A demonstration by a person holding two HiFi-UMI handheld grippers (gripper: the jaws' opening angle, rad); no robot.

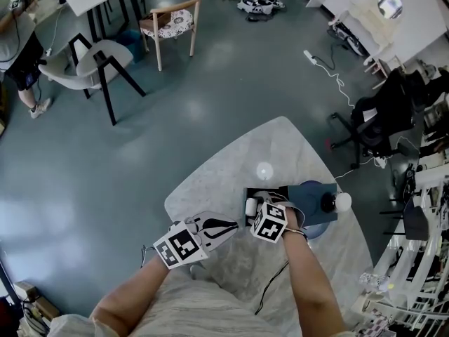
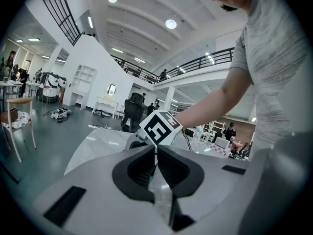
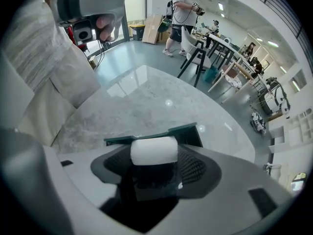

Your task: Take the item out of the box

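Note:
A dark open box (image 1: 272, 190) rests on the pale marble table (image 1: 231, 167), with its blue lid (image 1: 312, 194) lying beside it on the right. My right gripper (image 1: 254, 208) is at the box's left end, shut on a white-capped item (image 1: 250, 207). In the right gripper view the white round item (image 3: 153, 151) sits clamped between the jaws of my right gripper (image 3: 153, 156), with a dark body under it and the box's dark green rim (image 3: 146, 136) just behind. My left gripper (image 1: 219, 227) is left of the box, shut and empty. Its jaws (image 2: 156, 156) point at the right gripper's marker cube (image 2: 157, 127).
A small black and white object (image 1: 334, 202) lies on the blue lid. A thin black cable (image 1: 270, 286) crosses the near part of the table. Chairs (image 1: 98, 62) stand on the grey floor at the far left, and an office chair (image 1: 379, 121) at the right.

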